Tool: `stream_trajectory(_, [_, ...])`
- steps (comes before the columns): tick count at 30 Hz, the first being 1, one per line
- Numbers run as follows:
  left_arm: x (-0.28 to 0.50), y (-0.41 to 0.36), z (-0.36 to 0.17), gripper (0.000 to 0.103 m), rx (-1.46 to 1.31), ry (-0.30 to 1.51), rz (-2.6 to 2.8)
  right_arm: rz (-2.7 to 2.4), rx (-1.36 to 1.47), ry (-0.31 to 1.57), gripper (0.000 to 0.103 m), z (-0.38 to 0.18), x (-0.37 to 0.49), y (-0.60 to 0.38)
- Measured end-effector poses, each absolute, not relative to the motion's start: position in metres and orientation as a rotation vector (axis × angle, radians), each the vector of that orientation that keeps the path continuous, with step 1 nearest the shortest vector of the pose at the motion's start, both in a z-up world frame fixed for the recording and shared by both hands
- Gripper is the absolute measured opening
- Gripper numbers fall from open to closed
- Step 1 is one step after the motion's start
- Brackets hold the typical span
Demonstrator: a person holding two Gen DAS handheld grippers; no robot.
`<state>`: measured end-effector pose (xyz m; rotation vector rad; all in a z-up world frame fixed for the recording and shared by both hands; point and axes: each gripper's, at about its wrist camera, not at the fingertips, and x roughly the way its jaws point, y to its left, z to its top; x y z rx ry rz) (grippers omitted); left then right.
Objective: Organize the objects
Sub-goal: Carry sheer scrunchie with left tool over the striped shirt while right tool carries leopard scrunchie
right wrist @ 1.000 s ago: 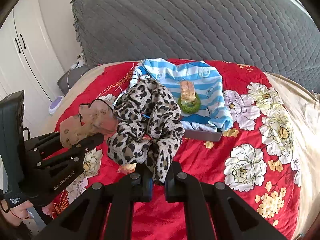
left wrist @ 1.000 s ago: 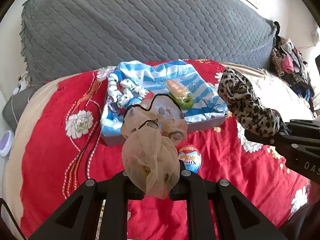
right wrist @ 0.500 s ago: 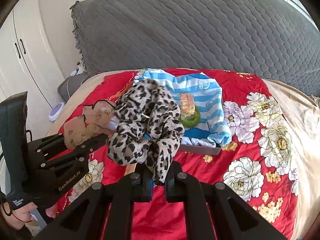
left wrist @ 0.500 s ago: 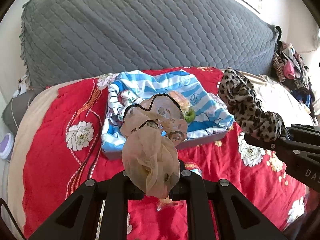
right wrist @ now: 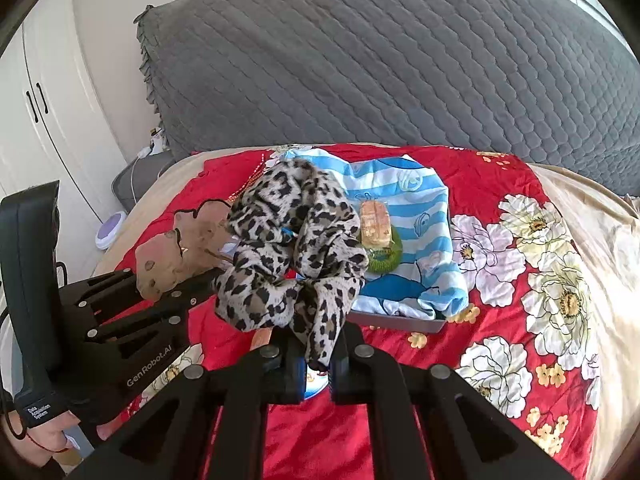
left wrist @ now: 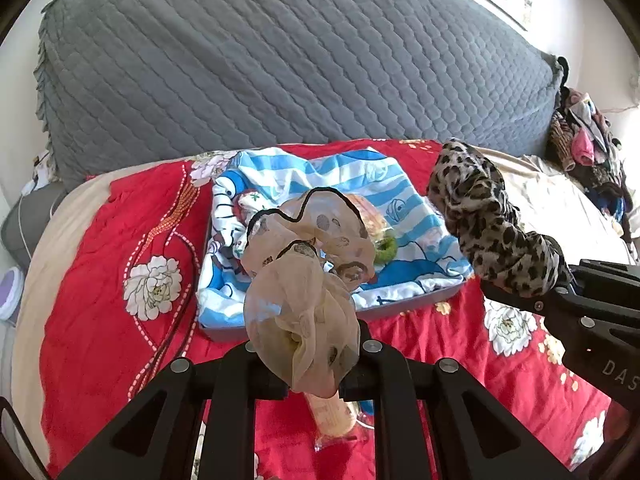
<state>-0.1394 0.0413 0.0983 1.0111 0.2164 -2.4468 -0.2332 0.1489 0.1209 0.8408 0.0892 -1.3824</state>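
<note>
Claws both pinch scrunchies above the bed (left wrist: 100, 280): left claw (left wrist: 308, 364) clamps the beige scrunchie (left wrist: 304, 280), right claw (right wrist: 316, 364) clamps the leopard scrunchie (right wrist: 288, 248), short of the tray (right wrist: 400, 322).

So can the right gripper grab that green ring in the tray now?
Probably not yet. The right gripper is shut on the leopard scrunchie, so its fingers are full. The green ring lies in the tray under a wrapped snack, which is also in the way.
</note>
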Motion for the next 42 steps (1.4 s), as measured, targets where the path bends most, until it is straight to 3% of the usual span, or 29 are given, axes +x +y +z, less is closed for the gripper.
stream_trajectory(42, [-0.207,-0.037,0.035,0.016,1.087,0.319,-2.366,-1.370,0.871,0.107,0.007,0.074,-0.243,0.034])
